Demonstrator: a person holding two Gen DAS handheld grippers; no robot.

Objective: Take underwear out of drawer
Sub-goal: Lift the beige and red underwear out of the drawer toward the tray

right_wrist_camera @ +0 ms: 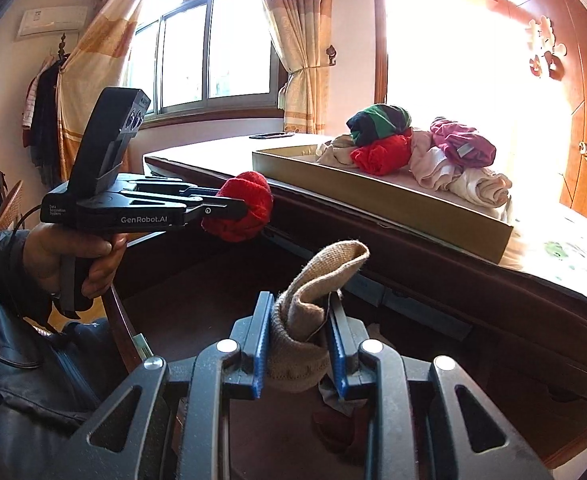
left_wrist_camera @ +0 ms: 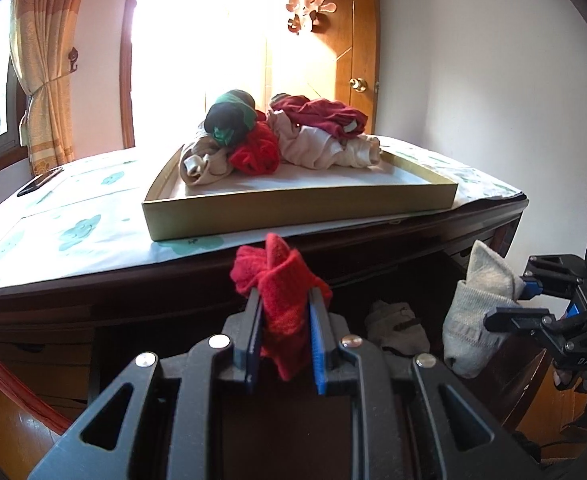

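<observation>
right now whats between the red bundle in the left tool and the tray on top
Only the cloth-covered dresser edge separates the red bundle from the tray, seen in the left wrist view.

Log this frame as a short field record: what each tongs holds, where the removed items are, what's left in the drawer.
left tongs: shut on red bundle
right tongs: shut on beige bundle
tray: on the dresser top, rolled garments piled at its far end
drawer: open below the tray, one pale bundle inside
</observation>
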